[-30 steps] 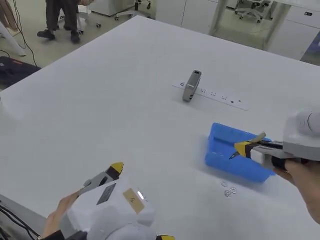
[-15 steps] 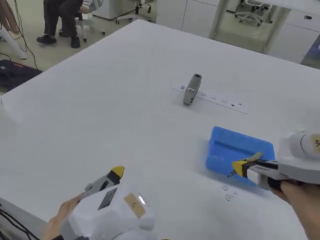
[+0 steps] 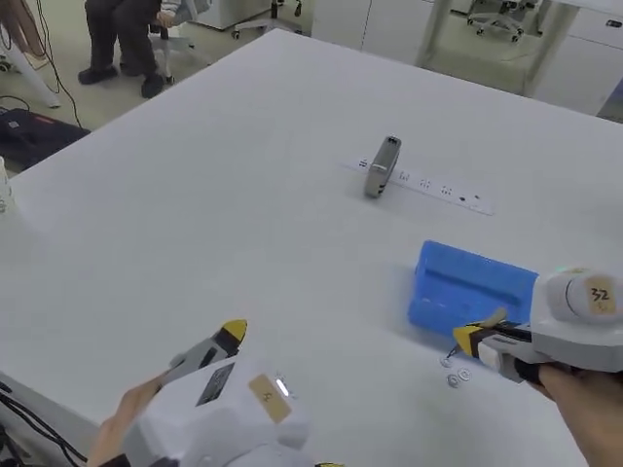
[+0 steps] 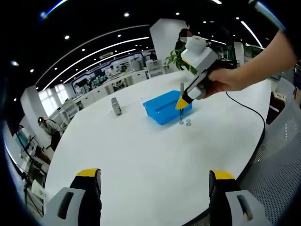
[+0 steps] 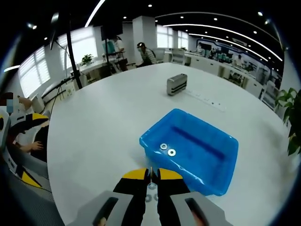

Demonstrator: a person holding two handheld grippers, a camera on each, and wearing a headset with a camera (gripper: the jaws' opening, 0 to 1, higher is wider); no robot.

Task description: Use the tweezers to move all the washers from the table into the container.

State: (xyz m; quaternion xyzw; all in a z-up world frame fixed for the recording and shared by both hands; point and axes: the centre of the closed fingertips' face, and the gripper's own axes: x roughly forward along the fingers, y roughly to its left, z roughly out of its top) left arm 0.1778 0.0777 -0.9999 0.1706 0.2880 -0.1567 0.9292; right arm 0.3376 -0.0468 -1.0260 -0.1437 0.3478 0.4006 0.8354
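The blue container stands on the white table, right of centre. In the right gripper view two washers lie inside the container. My right gripper is shut on the thin tweezers, whose tips point down just in front of the container's near wall. Loose washers lie on the table right below the tips, also seen as washers in the left gripper view. My left gripper hovers open and holds nothing, low over the near-left table; its yellow fingertip shows in the head view.
A small grey metal block stands on a white strip behind the container. A person sits beyond the table's far left corner. The table edge runs close to my left hand.
My right gripper has come down and toward me with the tweezers, from over the container to the washers on the table in front of it. The left gripper has barely moved.
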